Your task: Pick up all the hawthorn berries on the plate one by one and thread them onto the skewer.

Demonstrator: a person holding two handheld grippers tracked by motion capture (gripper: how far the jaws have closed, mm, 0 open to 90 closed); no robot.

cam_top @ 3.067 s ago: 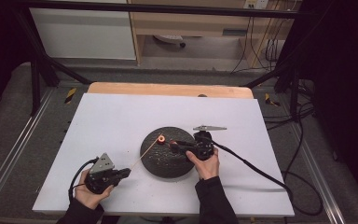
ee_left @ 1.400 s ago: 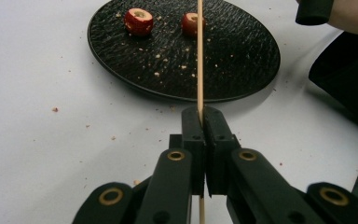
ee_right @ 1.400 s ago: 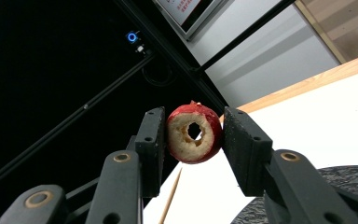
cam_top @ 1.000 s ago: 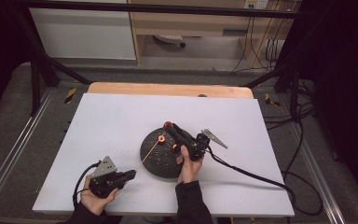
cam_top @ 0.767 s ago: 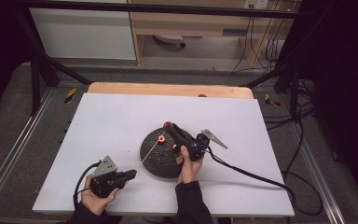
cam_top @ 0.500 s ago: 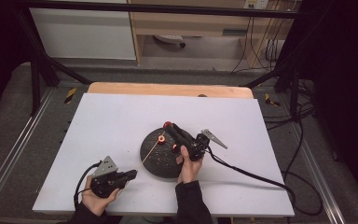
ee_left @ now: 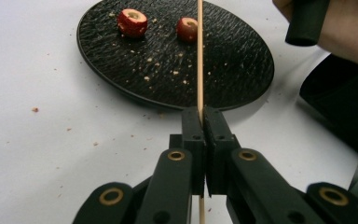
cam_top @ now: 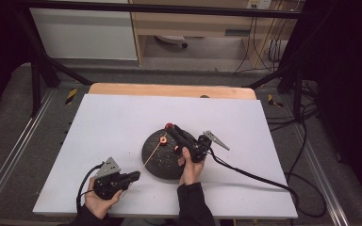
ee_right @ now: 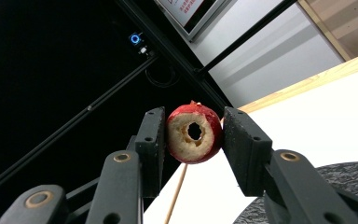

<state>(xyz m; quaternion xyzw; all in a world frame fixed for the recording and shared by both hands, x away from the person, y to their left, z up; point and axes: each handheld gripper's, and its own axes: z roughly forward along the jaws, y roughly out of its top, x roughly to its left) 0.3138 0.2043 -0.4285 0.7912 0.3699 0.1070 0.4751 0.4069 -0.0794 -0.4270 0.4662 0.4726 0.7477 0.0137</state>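
Left gripper (ee_left: 200, 116): clamped tight on a thin wooden skewer (ee_left: 199, 56), jaws pressed together with the stick pinched right between them! In the high view this gripper (cam_top: 133, 176) sits just off the plate's near-left edge, resting low over the white table.

Skewer: runs straight out from the left jaws, slanting up and across the plate (ee_left: 242, 60). In the high view the skewer (cam_top: 151, 153) rises from the plate's near-left rim toward its middle.

Right gripper (ee_right: 193, 135): squeezing a red fruit piece (ee_right: 194, 133), one pad on each side, cored hole facing the camera. In the high view this gripper (cam_top: 169, 127) is held above the plate's far side, the red piece at its tip.

Held fruit piece: red skin, pale flesh, a round hole through its centre; the skewer's end (ee_right: 177, 191) shows just below it, but whether stick and fruit touch I cannot tell.

Plate: dark, round, rough-textured, sitting around the middle of the white table (cam_top: 122, 117), crumbs scattered across it.

On the plate: two more red pieces in the left gripper view — a hollowed one (ee_left: 132, 22) at the far-left part, a smaller one (ee_left: 187, 29) just beside the skewer line.

Right hand (cam_top: 190, 167): over the plate's near-right edge, gripping the handle.

Left hand (cam_top: 99, 200): well short of the plate, at the table's near edge.
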